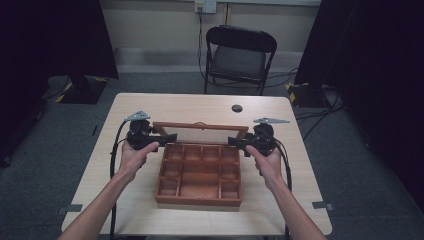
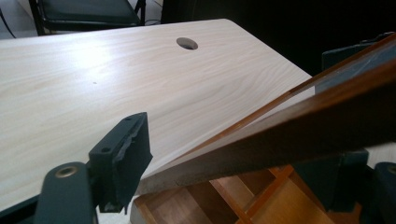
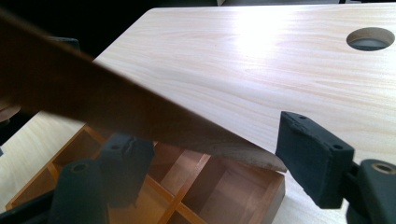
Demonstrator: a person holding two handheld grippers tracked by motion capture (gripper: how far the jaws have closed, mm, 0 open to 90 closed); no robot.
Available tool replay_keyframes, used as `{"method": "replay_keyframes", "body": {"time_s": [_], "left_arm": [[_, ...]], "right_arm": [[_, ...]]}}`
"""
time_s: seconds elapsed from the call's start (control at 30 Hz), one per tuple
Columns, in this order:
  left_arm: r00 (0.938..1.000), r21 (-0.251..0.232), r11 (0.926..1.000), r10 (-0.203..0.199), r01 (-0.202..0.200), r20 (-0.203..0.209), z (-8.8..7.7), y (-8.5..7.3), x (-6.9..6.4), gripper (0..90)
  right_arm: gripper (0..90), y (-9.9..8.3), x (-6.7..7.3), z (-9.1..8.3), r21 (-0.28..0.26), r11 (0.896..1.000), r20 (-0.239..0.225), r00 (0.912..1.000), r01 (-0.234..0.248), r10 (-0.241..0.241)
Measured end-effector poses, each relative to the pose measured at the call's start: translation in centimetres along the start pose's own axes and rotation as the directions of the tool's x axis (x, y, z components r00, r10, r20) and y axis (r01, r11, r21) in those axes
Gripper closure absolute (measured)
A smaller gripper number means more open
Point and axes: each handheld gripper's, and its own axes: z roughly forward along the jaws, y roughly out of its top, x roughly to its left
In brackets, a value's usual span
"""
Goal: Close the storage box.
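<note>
From above, your left tool [image 1: 167, 138] and right tool [image 1: 235, 141] each meet a far corner of the one raised lid [image 1: 201, 131] over the compartmented wooden box [image 1: 199, 175] mid-tabletop [image 1: 125, 190]; one chair [image 1: 240, 57] stands beyond.

Left gripper view: lid's edge sits between parted jaws.

Right gripper view: likewise, jaws apart.

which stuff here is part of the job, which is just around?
In the job:
- wooden box, divided into compartments, open
- its framed lid, raised at the far side
- left gripper, at the lid's left end
- right gripper, at the lid's right end

Just around:
- table with a cable hole
- folding chair beyond the table
</note>
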Motion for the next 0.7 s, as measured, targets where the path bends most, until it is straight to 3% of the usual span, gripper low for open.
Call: {"method": "replay_keyframes", "body": {"time_s": [0.13, 0.4, 0.43, 0.53, 0.7], "left_arm": [[0.9996, 0.01, 0.9996, 0.027, -0.027, 0.003, 0.1, -0.1, -0.7, 22.2], [0.9993, 0.031, 0.9988, 0.038, -0.038, 0.004, 0.1, -1.0, -1.2, 18.0], [0.9989, 0.033, 0.9983, 0.047, -0.047, 0.006, 0.2, -1.1, -1.4, 18.1], [0.9982, 0.04, 0.9974, 0.06, -0.06, -0.005, 0.1, -1.1, -1.5, 18.2], [0.9981, 0.043, 0.9972, 0.061, -0.061, 0.006, 0.2, -1.1, -1.4, 17.3]], "right_arm": [[25.8, -0.2, 0.0, 0.1, 0.013, 1.0, -0.002, 1.0, 0.001, -0.001], [25.6, -1.0, 0.6, -0.2, 0.032, 0.999, -0.004, 0.9998, 0.02, -0.019], [23.5, -1.2, 0.5, -0.5, 0.04, 0.999, -0.018, 0.9998, 0.006, -0.006], [17.0, -1.3, 0.2, -0.8, 0.038, 0.999, 0.0, 0.9998, -0.019, 0.019], [16.9, -1.7, -0.4, -1.3, 0.036, 0.999, 0.022, 0.9992, -0.034, 0.033]]}}
